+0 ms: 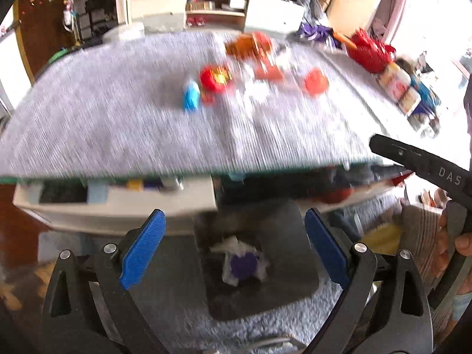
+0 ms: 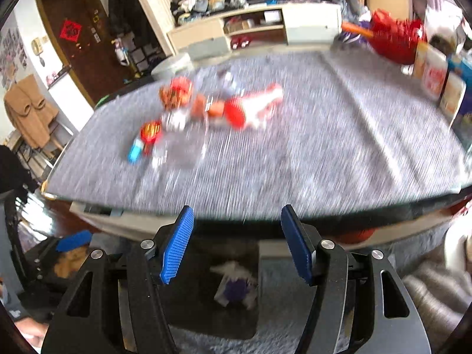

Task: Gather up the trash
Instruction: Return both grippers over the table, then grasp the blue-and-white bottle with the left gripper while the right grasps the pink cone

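Note:
Both views are motion-blurred. Trash lies on a grey-clothed table [image 1: 103,124]: a small blue item [image 1: 191,97], red wrappers [image 1: 215,78], an orange-red round piece [image 1: 316,82] and an orange wrapper [image 1: 247,44]. In the right wrist view the same pile [image 2: 206,109] sits mid-table, with the blue item [image 2: 135,151] at its left. Below the table edge, a dark bin [image 1: 259,259] holds a white and purple wrapper [image 1: 242,262]; it also shows in the right wrist view [image 2: 236,283]. My left gripper [image 1: 233,250] is open and empty above the bin. My right gripper [image 2: 236,244] is open and empty.
A red basket [image 1: 370,50] and several cartons [image 1: 398,88] stand at the table's right side; the cartons also show in the right wrist view [image 2: 436,79]. A white drawer unit [image 1: 118,203] sits under the table. A low TV cabinet [image 2: 253,29] stands behind.

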Demonstrator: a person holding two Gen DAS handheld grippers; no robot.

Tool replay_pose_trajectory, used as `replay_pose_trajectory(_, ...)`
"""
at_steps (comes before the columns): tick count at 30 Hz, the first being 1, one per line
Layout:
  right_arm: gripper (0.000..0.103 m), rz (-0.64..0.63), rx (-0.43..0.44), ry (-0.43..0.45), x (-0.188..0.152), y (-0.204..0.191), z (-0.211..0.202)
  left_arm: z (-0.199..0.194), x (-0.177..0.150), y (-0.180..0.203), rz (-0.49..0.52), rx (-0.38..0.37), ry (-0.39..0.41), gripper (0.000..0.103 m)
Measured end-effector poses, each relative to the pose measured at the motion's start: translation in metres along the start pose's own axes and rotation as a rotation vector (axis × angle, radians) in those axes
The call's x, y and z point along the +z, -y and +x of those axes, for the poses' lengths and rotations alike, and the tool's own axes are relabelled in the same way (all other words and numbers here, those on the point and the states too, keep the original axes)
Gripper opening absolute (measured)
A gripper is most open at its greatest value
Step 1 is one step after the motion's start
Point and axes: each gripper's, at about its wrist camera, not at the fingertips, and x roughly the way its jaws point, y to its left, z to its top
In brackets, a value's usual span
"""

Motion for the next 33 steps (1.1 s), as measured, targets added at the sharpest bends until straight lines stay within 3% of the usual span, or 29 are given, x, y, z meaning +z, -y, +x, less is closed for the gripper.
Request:
replay_pose_trajectory(10, 0.063, 0.007, -0.033, 0.031, 0.058, 0.004, 0.030, 0.008, 0.065, -0.027, -0.001, 0.046, 0.038, 0.087)
replay_pose_trajectory(13, 0.063, -0.002, -0.032, 0.026, 0.068, 0.000, 0.047, 0.026, 0.078, -0.035, -0.002, 0.047, 0.011, 0.070)
replay_pose_trajectory(15, 0.063, 0.003, -0.031, 0.022, 0.073, -0.001, 0.058, 0.039, 0.081, -0.038, -0.011, 0.032, -0.017, 0.053)
replay_pose_trajectory(22, 0.063, 0.017, -0.049, 0.023, 0.087, -0.002, 0.085, 0.069, 0.102, -0.046, -0.033, -0.001, -0.025, 0.041)
replay_pose_trajectory(27, 0.063, 0.039, -0.068, 0.018, 0.095, 0.000, 0.100, 0.083, 0.119, -0.043, -0.009, 0.015, -0.023, 0.032)
replay_pose_trajectory(33, 0.062, 0.022, -0.101, -0.014, 0.091, 0.000, 0.118, 0.092, 0.124, -0.048, -0.010, 0.036, -0.029, 0.029)
